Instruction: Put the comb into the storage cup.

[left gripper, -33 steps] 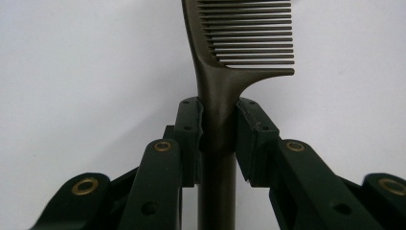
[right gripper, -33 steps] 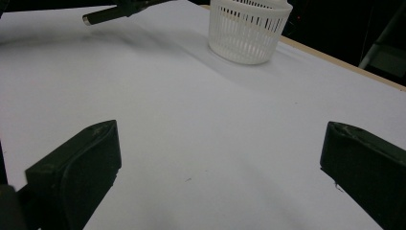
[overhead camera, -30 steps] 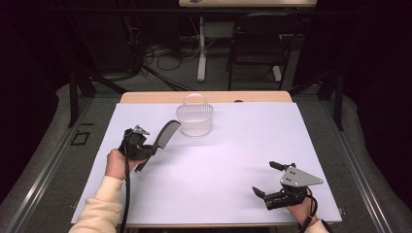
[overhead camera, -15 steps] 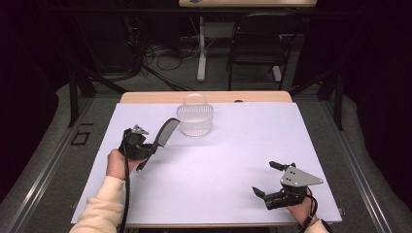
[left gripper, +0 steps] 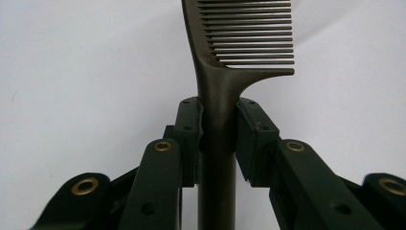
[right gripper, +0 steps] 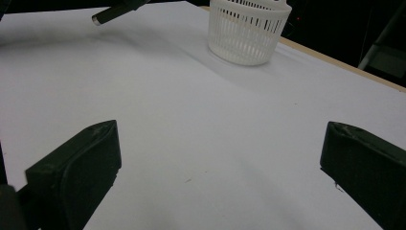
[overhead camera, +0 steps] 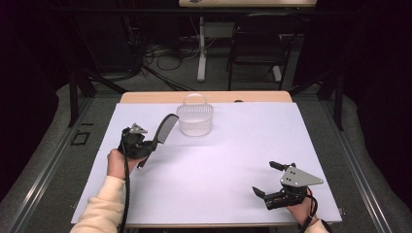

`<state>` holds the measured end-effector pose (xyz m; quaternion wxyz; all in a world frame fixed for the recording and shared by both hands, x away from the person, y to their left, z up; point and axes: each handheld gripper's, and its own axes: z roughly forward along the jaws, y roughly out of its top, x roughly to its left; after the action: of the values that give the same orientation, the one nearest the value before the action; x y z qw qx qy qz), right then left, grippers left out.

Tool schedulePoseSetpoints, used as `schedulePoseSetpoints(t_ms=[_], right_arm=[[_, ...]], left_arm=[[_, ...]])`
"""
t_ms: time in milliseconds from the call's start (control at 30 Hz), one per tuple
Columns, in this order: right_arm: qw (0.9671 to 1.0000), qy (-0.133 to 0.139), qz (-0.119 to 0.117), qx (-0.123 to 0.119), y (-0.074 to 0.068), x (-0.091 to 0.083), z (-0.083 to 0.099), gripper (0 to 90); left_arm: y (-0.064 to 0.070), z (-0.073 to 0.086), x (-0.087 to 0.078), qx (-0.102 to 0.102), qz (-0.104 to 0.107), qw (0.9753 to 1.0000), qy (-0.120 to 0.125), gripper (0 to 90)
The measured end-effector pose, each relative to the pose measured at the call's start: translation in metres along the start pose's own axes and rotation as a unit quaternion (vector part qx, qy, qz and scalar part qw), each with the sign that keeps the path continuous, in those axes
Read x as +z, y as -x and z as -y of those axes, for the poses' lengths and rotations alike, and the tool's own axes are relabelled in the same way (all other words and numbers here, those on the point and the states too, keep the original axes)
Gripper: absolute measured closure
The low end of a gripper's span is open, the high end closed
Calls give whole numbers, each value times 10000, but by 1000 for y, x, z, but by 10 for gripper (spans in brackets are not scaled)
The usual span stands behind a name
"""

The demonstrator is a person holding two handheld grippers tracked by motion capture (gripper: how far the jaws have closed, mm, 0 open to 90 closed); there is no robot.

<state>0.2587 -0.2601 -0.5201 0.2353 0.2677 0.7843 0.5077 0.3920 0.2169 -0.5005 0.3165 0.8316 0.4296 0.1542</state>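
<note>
A dark comb [overhead camera: 164, 128] is held by its handle in my left gripper [overhead camera: 144, 145], which is shut on it at the table's left side, a little above the white table surface. The comb's toothed end points up and toward the white slotted basket [overhead camera: 195, 120]. In the left gripper view the handle of the comb [left gripper: 218, 96] stands upright, clamped between the jaws of the left gripper [left gripper: 219, 125]. My right gripper [overhead camera: 265, 178] rests near the front right edge, open, with nothing between its jaws. The right gripper view looks past the right gripper [right gripper: 220, 172] to the basket [right gripper: 249, 28] and the tip of the comb handle [right gripper: 115, 11].
The white sheet [overhead camera: 233, 160] covers the table, with a wooden strip [overhead camera: 145, 97] showing at the far edge. The basket has a handle hoop and stands at the back centre. A chair [overhead camera: 257, 43] and cables lie on the floor beyond the table.
</note>
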Motion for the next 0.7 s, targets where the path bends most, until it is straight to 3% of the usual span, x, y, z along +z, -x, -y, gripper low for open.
schedulePoseSetpoints(t_ms=[700], right_arm=[[10000, 20, 1, 5, 0, 1, 0, 0]], left_arm=[[-3, -7, -2, -10, -90, 9994, 344, 723]])
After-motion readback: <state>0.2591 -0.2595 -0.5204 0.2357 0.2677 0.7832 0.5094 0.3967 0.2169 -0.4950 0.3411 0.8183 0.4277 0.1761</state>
